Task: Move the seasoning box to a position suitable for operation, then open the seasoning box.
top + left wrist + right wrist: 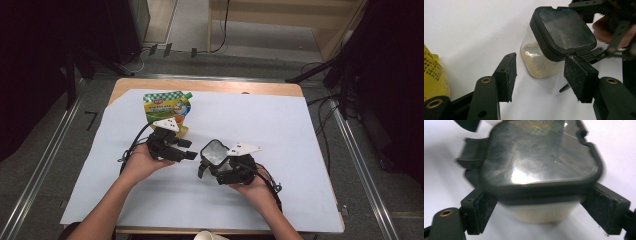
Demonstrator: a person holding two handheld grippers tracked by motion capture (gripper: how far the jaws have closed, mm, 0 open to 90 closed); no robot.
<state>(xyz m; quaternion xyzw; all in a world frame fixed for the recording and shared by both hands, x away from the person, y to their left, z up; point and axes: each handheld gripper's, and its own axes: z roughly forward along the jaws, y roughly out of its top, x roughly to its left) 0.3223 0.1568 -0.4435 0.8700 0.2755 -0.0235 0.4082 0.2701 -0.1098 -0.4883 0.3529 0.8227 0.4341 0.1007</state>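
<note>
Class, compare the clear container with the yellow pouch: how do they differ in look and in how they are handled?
The container is rigid, clear, black-lidded and shows pale powder; the pouch is soft, printed yellow and green. The container sits clamped in the right gripper; the pouch lies untouched behind the open left gripper. Both are over the white sheet.

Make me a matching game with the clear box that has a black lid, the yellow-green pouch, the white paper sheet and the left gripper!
Things:
1. clear plastic container with black lid
2. yellow and green spouted pouch
3. white paper sheet
4. left gripper

States:
A. covers the tabletop
B. jaws open, holding nothing
C. clamped between the right gripper pads
D. lies beyond the left gripper

Pairs: 1-C, 2-D, 3-A, 4-B
</note>
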